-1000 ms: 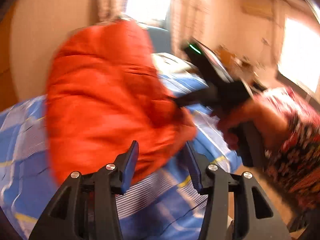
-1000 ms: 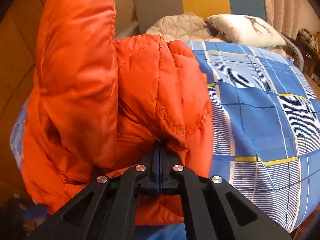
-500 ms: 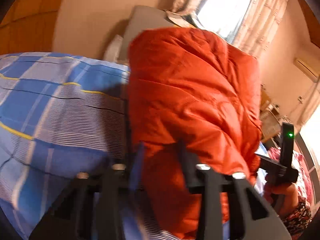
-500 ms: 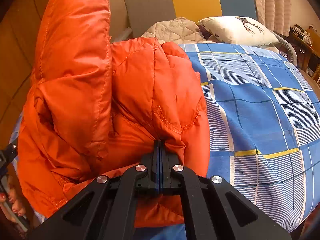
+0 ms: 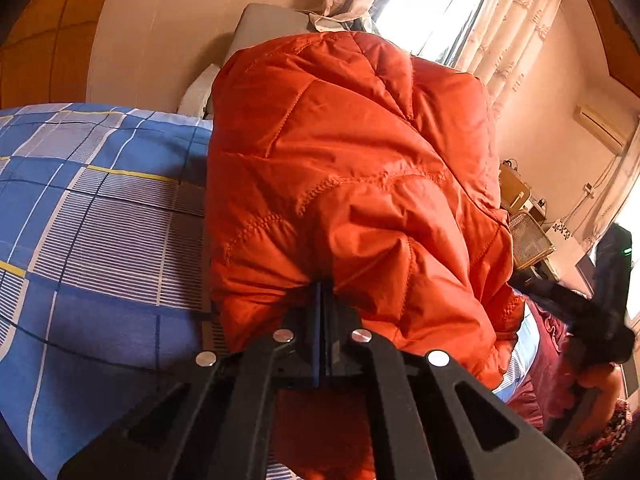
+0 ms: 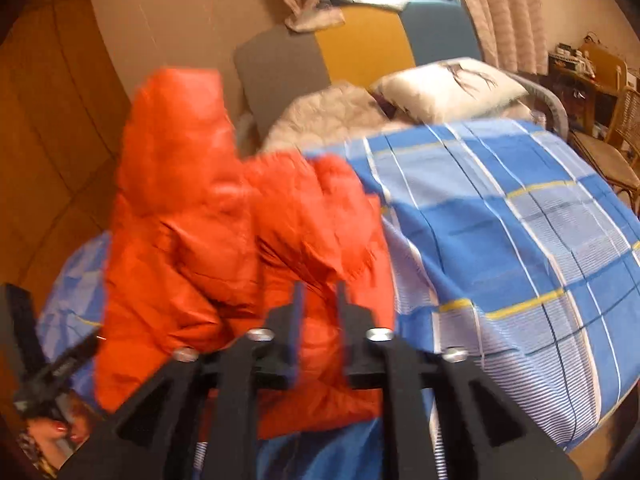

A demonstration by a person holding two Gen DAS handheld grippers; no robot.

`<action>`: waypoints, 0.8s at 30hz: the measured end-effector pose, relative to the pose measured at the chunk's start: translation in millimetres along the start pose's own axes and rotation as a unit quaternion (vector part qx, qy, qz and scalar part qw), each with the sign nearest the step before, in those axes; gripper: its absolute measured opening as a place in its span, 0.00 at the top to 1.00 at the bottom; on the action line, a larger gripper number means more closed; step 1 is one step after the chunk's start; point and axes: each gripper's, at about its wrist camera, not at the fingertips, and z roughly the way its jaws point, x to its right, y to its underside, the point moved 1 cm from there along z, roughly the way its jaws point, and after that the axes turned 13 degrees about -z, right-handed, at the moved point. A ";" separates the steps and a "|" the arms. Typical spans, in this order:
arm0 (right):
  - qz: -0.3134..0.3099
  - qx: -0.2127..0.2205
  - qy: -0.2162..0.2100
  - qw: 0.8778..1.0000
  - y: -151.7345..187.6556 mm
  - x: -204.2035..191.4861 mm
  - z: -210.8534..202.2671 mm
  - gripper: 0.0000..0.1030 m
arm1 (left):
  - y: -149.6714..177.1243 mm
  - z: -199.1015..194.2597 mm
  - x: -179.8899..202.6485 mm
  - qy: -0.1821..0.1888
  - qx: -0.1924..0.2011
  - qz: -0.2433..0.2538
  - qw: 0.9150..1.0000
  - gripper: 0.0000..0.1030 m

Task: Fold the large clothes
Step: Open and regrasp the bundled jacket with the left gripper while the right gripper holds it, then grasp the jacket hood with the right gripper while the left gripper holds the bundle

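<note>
An orange quilted puffer jacket (image 5: 352, 184) stands bunched up on the bed's blue plaid sheet (image 5: 100, 216). My left gripper (image 5: 322, 292) is shut on a fold of the jacket's near edge. In the right wrist view the same jacket (image 6: 224, 232) is blurred; my right gripper (image 6: 319, 292) has its jaws opening, with orange fabric showing in the gap but the pads not pressing it. The left gripper tool (image 6: 36, 364) shows at the lower left there, and the right tool (image 5: 600, 304) shows at the right of the left wrist view.
A headboard (image 6: 360, 52) of grey, yellow and blue panels backs the bed, with a white pillow (image 6: 452, 84) and beige quilt (image 6: 328, 120). A wicker chair (image 6: 616, 144) stands to the right. Curtains (image 5: 512, 36) and a bright window lie beyond. A person's hand (image 5: 600, 384) holds the right tool.
My left gripper swung around to the jacket and shut on its edge. My right gripper let go of the jacket's hem, its jaws parting, and lifted away.
</note>
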 end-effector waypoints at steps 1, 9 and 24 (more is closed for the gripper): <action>-0.003 0.006 -0.005 1.000 -5.5 -4.4 -3.8 0.58 | -0.9 -2.9 -0.2 0.000 0.001 0.000 1.000 1.00; -0.045 -0.032 -0.050 0.997 -30.3 -43.6 27.2 0.58 | -4.3 -3.1 7.8 -0.010 0.003 0.011 1.000 1.00; 0.024 -0.037 0.020 0.999 -12.2 15.2 23.0 0.97 | -2.9 -18.1 21.9 0.008 0.024 0.032 0.999 0.68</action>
